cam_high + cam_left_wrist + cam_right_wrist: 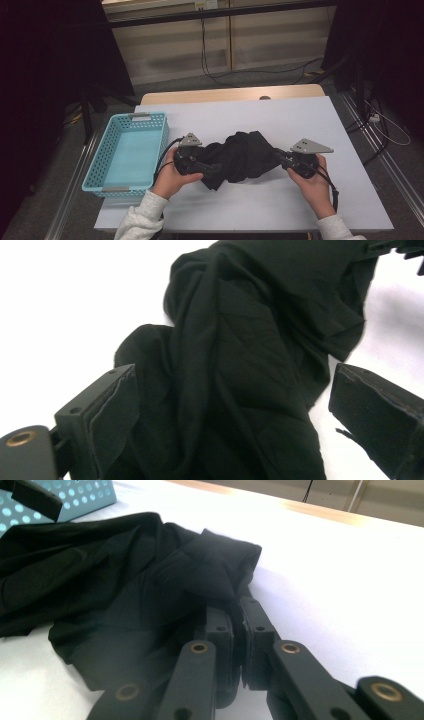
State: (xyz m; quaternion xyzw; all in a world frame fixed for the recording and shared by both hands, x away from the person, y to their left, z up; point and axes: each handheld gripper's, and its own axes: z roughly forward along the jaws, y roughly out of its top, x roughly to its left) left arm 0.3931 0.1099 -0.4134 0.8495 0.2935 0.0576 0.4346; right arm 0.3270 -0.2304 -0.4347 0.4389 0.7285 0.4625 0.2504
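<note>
One black cloth, soft, light and floppy, lies bunched mid-tabletop, right of the blue basket. Left tongs stand apart around its left end; right tongs are clamped on its right edge. Edges look easiest to grab. White, smooth surface; dim room, cables behind.
</note>
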